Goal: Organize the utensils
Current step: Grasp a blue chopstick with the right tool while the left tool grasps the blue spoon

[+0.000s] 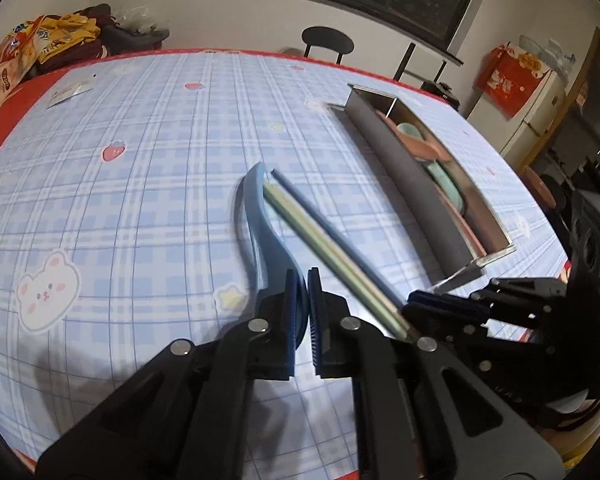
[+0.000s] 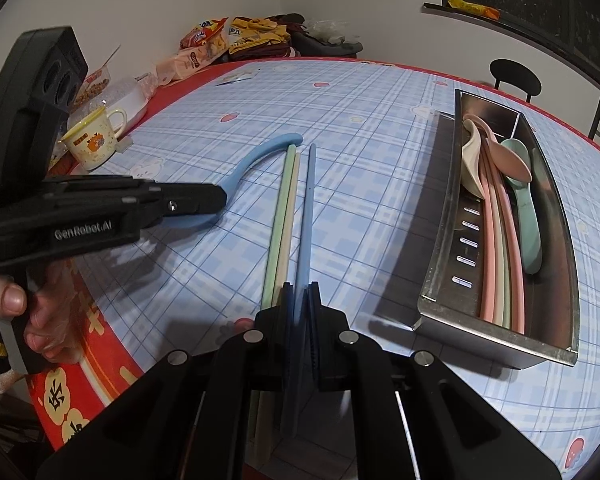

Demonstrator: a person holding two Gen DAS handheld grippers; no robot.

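Open checked tablecloth [image 1: 148, 208] left of the blue spoon [image 2: 256, 152], unobstructed to the far edge. Between the chopsticks [image 2: 288, 208] and the steel tray [image 2: 440, 240], a bare lane wide enough for passage. Tray interior crowded with spoons and chopsticks; raised walls in the way on the right. Along the left table edge, a mug [image 2: 96, 142], containers and snack bags [image 2: 204, 46] blocking approach.

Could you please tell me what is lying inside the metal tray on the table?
The metal tray holds a cream spoon, a pink spoon, a mint spoon and pink and pale chopsticks. The chopsticks' far ends are covered by the spoons.
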